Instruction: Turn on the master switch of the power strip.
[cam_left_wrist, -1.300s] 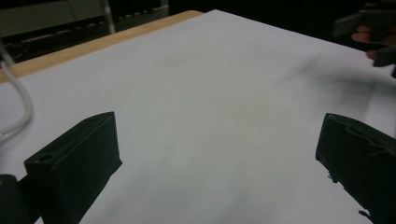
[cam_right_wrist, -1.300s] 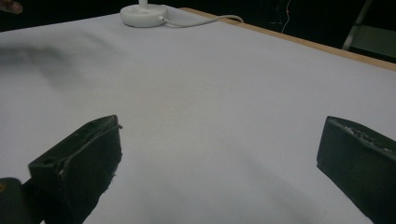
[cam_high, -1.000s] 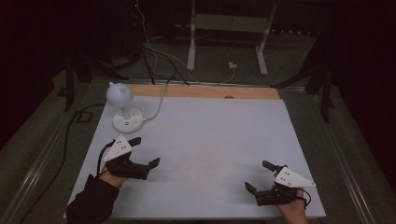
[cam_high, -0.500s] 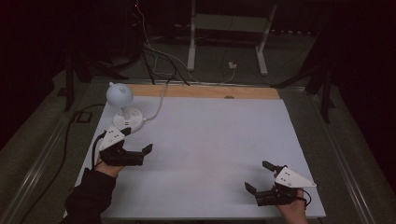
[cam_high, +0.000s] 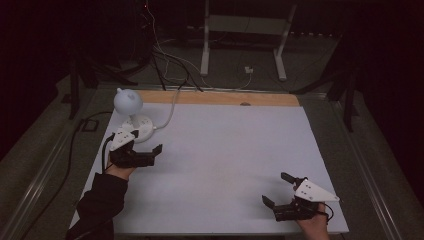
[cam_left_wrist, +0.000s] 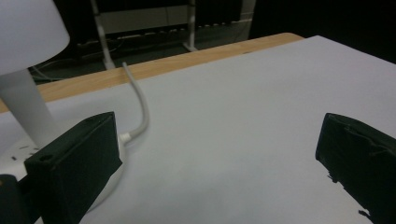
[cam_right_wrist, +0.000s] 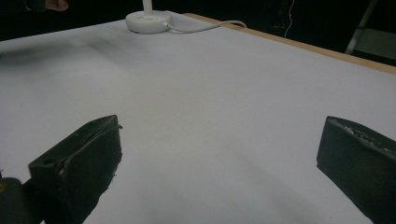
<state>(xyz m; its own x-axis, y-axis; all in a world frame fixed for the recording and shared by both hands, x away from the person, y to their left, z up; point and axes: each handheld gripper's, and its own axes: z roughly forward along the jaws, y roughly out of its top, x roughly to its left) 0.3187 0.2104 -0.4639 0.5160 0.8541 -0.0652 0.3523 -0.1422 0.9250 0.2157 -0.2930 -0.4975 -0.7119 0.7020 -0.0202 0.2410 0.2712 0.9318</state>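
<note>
A small white desk lamp (cam_high: 128, 103) stands on its round base (cam_high: 141, 128) at the far left of the white table (cam_high: 225, 150). My left gripper (cam_high: 148, 141) is open and empty right beside that base. In the left gripper view the gripper (cam_left_wrist: 215, 168) has its jaws wide apart; the lamp's stem (cam_left_wrist: 23, 107) and white cable (cam_left_wrist: 140, 102) rise just behind the left jaw. My right gripper (cam_high: 276, 188) rests open near the front right corner. Its own view shows the gripper (cam_right_wrist: 219, 163) over bare table, with the lamp base (cam_right_wrist: 148, 21) far off.
A wooden strip (cam_high: 220, 98) runs along the table's far edge. The lamp's cable (cam_high: 167, 112) trails off the back toward the floor cables. A metal stand (cam_high: 245, 30) is behind the table. Dark floor surrounds it.
My left gripper has moved away from the person and up to the lamp base. The right gripper has stayed still.
</note>
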